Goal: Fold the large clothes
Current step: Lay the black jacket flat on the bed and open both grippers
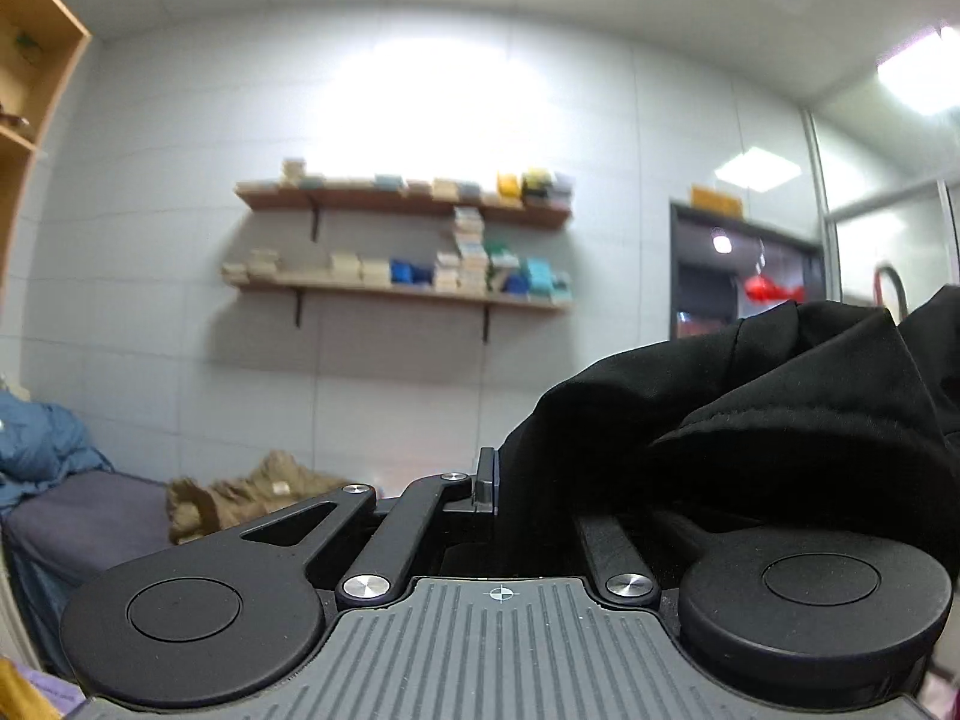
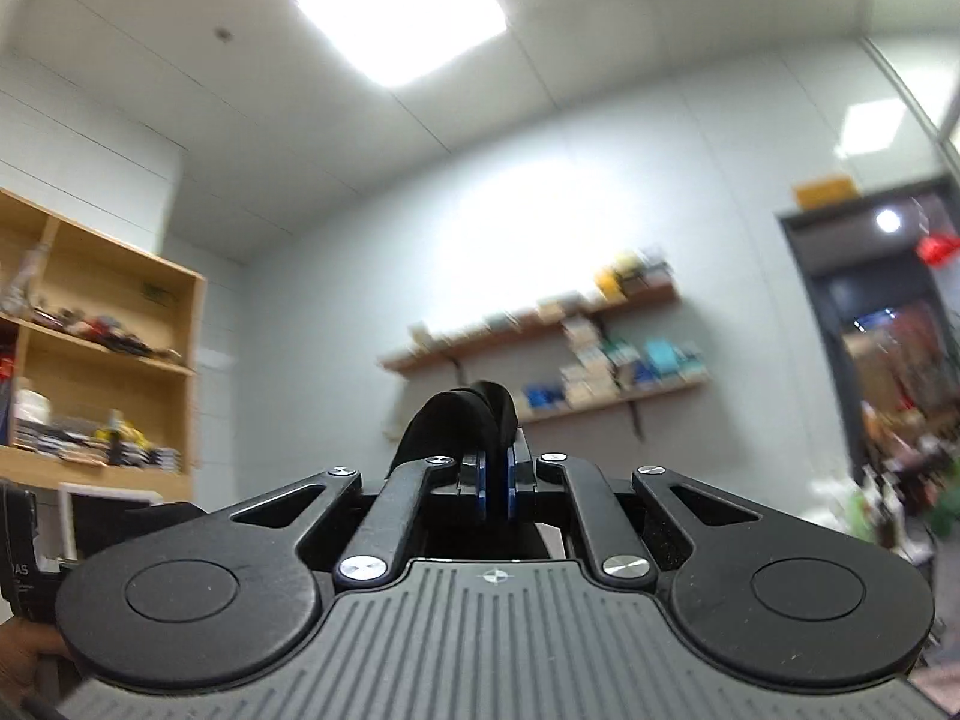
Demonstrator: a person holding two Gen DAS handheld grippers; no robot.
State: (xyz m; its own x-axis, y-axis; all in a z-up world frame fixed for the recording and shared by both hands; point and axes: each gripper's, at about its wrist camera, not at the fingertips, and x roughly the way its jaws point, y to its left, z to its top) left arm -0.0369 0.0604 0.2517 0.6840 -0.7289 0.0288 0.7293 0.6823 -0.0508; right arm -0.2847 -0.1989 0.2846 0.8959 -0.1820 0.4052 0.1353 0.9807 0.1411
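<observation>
We hold the black garment (image 1: 750, 420) aloft, left gripper (image 1: 540, 489) and right gripper (image 2: 495, 483) each clamped on bunched cloth; the thin pinch could slip.

It looks like a store room or work room. The white wall (image 1: 180, 180) has two wood shelves (image 1: 402, 291) full of small boxes. A tall wood rack (image 2: 102, 354) holds tools and stacks. Clothes (image 1: 252, 495) lie in piles, and flat lights (image 2: 402, 6) shine above.

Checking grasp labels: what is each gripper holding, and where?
Both grip the black fabric garment: left gripper in bunched folds, right gripper on a rolled edge.
</observation>
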